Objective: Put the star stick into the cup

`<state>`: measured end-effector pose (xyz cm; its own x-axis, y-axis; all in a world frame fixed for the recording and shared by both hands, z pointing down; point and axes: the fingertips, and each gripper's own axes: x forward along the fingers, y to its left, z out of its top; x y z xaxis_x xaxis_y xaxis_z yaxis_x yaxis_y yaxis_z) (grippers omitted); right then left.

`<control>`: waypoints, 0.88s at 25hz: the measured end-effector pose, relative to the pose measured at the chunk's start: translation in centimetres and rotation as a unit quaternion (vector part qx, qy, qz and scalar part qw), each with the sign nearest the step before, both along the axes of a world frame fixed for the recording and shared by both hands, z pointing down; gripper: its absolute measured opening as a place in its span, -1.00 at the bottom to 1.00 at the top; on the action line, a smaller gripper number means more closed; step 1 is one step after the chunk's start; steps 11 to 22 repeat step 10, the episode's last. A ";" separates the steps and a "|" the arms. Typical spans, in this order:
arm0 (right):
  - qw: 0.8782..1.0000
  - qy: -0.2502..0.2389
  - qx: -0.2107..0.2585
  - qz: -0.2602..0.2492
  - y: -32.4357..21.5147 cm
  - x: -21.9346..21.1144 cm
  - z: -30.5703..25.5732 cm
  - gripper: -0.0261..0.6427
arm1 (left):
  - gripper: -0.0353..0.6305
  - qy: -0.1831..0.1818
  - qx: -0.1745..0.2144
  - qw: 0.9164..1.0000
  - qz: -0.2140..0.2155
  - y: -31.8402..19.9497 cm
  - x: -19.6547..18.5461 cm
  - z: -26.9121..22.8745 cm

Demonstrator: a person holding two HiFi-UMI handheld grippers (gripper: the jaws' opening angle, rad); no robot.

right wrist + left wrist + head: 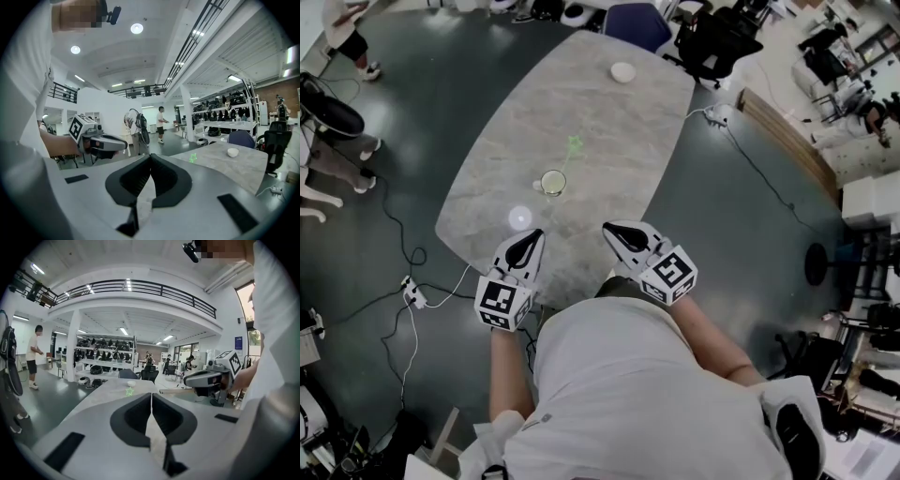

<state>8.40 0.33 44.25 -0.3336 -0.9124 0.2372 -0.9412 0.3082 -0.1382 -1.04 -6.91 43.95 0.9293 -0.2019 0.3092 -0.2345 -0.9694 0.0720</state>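
A green star stick (574, 145) lies flat on the grey stone table (609, 122), just beyond a clear cup (553, 183) standing upright near the middle. The star also shows small and far off in the left gripper view (129, 392) and in the right gripper view (192, 158). My left gripper (533, 236) hovers at the table's near edge, jaws shut and empty. My right gripper (611, 228) is level with it to the right, also shut with nothing held. Both are well short of the cup and the star.
A small white bowl (622, 72) sits at the table's far end. A round pale spot (520, 217) lies on the table left of the cup. Cables and a power strip (412, 294) run over the floor at left; office chairs (712, 37) stand beyond the table.
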 end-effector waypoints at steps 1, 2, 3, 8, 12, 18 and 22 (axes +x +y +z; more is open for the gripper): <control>1.000 0.000 -0.001 0.000 -0.1 0.0 0.1 -0.89 | -0.89 -0.001 -0.001 1.000 -0.001 0.0 -0.1 0.1; 1.000 -0.001 -0.001 -0.001 -0.2 0.0 0.1 -0.89 | -0.89 -0.001 -0.001 1.000 -0.002 -0.1 -0.1 0.2; 1.000 -0.003 -0.002 -0.002 -0.3 0.0 0.1 -0.89 | -0.89 -0.002 -0.002 1.000 -0.003 -0.1 -0.2 0.2; 1.000 -0.007 -0.003 -0.003 -0.4 0.1 0.3 -0.89 | -0.89 -0.006 -0.003 1.000 -0.008 -0.1 -0.2 0.4; 1.000 -0.008 -0.004 -0.002 -0.4 0.2 0.3 -0.89 | -0.89 -0.006 -0.003 1.000 -0.010 -0.1 -0.3 0.4; 1.000 -0.008 -0.004 -0.002 -0.4 0.2 0.3 -0.89 | -0.89 -0.006 -0.003 1.000 -0.010 -0.1 -0.3 0.4; 1.000 -0.008 -0.004 -0.002 -0.4 0.2 0.3 -0.89 | -0.89 -0.006 -0.003 1.000 -0.010 -0.1 -0.3 0.4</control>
